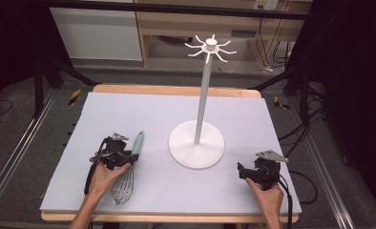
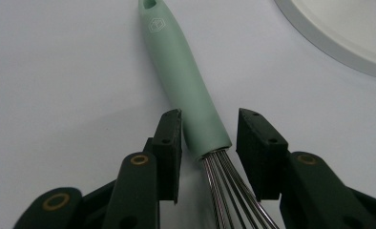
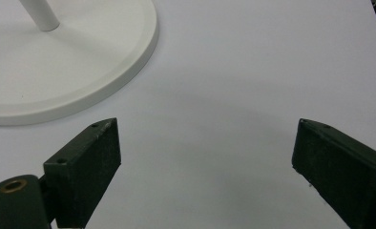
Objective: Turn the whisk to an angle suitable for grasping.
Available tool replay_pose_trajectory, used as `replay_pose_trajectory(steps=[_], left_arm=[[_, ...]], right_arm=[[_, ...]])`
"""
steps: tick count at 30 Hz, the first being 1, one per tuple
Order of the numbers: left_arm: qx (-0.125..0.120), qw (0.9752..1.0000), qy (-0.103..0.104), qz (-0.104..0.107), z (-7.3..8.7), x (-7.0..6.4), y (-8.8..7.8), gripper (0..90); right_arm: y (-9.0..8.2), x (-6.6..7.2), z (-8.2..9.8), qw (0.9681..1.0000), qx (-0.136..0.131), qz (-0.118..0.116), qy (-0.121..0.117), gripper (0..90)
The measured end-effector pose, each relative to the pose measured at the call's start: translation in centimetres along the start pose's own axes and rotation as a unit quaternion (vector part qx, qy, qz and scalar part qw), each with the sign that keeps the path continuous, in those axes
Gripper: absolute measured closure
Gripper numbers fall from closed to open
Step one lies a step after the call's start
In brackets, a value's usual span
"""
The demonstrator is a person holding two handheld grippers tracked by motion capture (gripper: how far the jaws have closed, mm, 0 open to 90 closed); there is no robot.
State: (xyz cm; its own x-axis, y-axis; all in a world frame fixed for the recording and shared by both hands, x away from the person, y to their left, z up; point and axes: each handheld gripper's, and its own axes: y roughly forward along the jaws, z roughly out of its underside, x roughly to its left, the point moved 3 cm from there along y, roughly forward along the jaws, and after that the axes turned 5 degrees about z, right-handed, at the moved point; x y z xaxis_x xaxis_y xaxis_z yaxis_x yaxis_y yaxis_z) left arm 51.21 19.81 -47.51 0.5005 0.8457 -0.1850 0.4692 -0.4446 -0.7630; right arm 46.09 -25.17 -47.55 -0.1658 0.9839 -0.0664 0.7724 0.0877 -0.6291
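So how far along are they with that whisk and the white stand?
Nothing looks finished yet: the whisk lies flat on the table, and the hooks atop the white stand are bare. In hand: the left gripper straddles the green handle near the wires, pads not visibly pressing. The right gripper waits open. Left, probably: gripping, lifting, hanging.

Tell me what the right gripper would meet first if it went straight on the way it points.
Probably the rim of the white stand base; the right gripper has bare mat between its open jaws, and depth is unclear.
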Motion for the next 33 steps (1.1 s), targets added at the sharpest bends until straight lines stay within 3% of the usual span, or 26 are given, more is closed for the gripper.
replay_pose_trajectory(steps=[12, 19, 26, 33], left_arm=[[0.028, 0.9994, -0.016, 0.005, -0.5, 0.4, 1.1, 59.3], [0.046, 0.9988, -0.015, 0.002, -0.7, 0.0, 1.7, 60.1], [0.049, 0.9984, -0.028, -0.006, -0.9, 0.0, 1.7, 63.8], [0.053, 0.9983, -0.023, -0.005, -1.0, -0.3, 1.8, 65.1]], right_arm=[[0.1, 0.1, 0.0, 1.0000, 0.003, -0.002, -0.005, 9.8], [0.2, 0.2, 0.0, 1.0000, 0.005, 0.000, -0.006, 9.9], [0.2, 0.3, 0.0, 1.0000, 0.008, -0.001, -0.004, 10.0], [0.2, 0.2, 0.0, 1.0000, 0.008, 0.000, -0.006, 10.1]])
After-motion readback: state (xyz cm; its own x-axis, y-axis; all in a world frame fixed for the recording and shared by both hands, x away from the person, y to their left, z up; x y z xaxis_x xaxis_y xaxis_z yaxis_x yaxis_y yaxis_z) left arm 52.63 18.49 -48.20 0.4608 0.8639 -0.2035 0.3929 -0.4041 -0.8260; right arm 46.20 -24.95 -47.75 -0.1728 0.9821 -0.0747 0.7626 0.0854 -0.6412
